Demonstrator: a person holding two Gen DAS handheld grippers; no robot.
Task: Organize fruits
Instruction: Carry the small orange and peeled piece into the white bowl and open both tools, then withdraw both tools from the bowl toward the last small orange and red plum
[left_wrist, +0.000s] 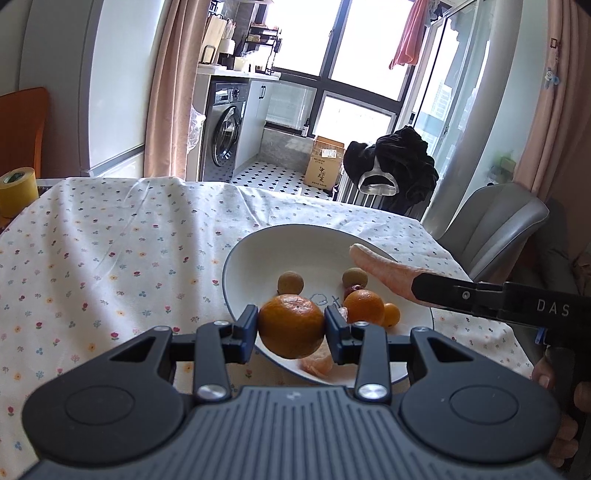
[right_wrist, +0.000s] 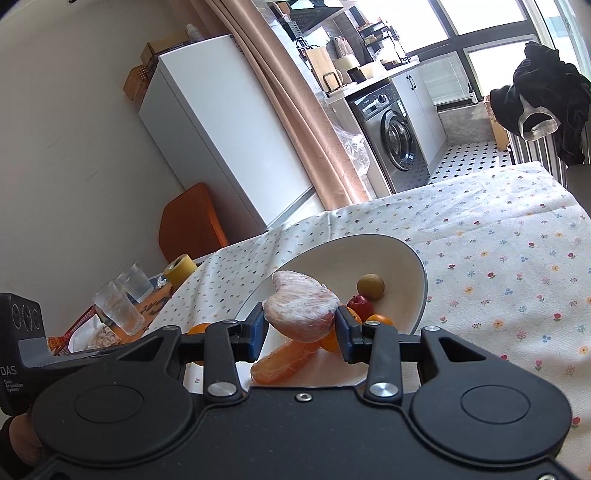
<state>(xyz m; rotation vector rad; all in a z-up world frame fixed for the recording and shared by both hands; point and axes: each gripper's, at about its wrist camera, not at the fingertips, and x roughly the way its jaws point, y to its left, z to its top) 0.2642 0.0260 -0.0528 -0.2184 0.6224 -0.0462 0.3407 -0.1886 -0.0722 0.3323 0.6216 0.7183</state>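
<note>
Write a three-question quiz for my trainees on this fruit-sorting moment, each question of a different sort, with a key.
1. True or false: the left gripper is empty.
2. Multiple choice: what do the fingers of the right gripper hold? A) a glass B) a pale pink pomelo segment C) a tape roll
3. Fill in: the white bowl stands on a ____-patterned tablecloth.

Key:
1. False; it holds a mandarin.
2. B.
3. Flower.
</note>
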